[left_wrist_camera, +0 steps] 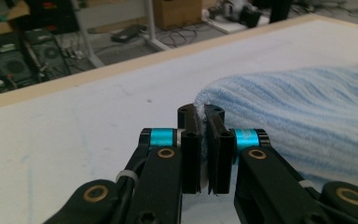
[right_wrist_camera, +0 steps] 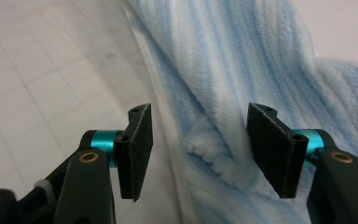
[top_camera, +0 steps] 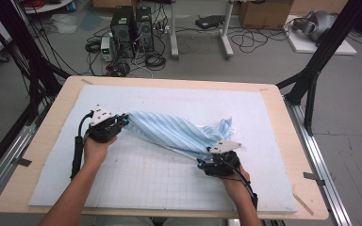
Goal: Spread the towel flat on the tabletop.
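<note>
I have my left hand-held gripper (top_camera: 119, 120) pressed together on a corner of the blue striped towel (top_camera: 174, 132), and my left gripper view shows the edge of the fabric (left_wrist_camera: 204, 122) pinched between the two pads. That end is secured, I judge. My right hand-held gripper (top_camera: 206, 160) sits lower right of centre in the high view, its jaws spread, with the plush cloth (right_wrist_camera: 205, 140) lying between the pads (right_wrist_camera: 137, 144) but not squeezed by them. So the second grab is not yet made; what remains, as I read it, is to close on that end, then pull the towel flat and fold or lay it out.

The towel lies on the pale gridded mat (top_camera: 136, 183) that covers the tabletop (top_camera: 37, 155), near the middle of the high view. It is drawn into a long twisted band whose long axis runs from upper left, at my left hand-held gripper, down to lower right, with a bunched, crumpled end (top_camera: 224, 128) just above my right one. The stripes follow that same diagonal.
</note>
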Tool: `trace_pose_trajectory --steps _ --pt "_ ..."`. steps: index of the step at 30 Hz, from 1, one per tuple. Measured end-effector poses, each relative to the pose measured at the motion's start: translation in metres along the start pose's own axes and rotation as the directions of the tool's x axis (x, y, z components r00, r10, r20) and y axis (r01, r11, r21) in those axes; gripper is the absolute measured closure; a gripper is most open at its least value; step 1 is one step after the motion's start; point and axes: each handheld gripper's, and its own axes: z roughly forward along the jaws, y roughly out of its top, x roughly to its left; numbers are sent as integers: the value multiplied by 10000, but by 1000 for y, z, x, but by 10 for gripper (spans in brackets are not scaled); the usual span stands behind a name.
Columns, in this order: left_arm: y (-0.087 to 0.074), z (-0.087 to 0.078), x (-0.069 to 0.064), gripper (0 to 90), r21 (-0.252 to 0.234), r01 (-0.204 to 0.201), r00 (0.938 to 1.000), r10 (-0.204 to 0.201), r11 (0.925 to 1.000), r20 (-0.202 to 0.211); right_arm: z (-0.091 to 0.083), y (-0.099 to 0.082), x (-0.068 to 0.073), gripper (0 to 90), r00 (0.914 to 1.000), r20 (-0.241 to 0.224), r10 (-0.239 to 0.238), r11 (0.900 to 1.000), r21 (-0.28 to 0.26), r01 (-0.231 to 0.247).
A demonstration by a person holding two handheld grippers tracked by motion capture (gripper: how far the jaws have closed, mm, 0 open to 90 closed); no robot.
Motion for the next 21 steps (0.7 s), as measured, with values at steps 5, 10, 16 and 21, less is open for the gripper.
trace_pose_trajectory --steps 5,10,16,21 --pt "-2 2 4 854 -48 -1 9999 0 10000 -105 7 6 6 422 9986 -221 -481 9977 469 491" --pt "-9 4 1 849 163 274 9996 -276 9995 103 20 3 0 586 9999 116 65 9930 1176 -78" --pt "-22 -2 6 831 414 691 9967 -708 9967 392 9 1 0 746 9895 -1162 860 9914 1081 -734" --pt "-25 -7 6 736 1055 528 9952 -611 9930 769 -3 -10 14 743 9669 -2363 965 9931 877 -777"
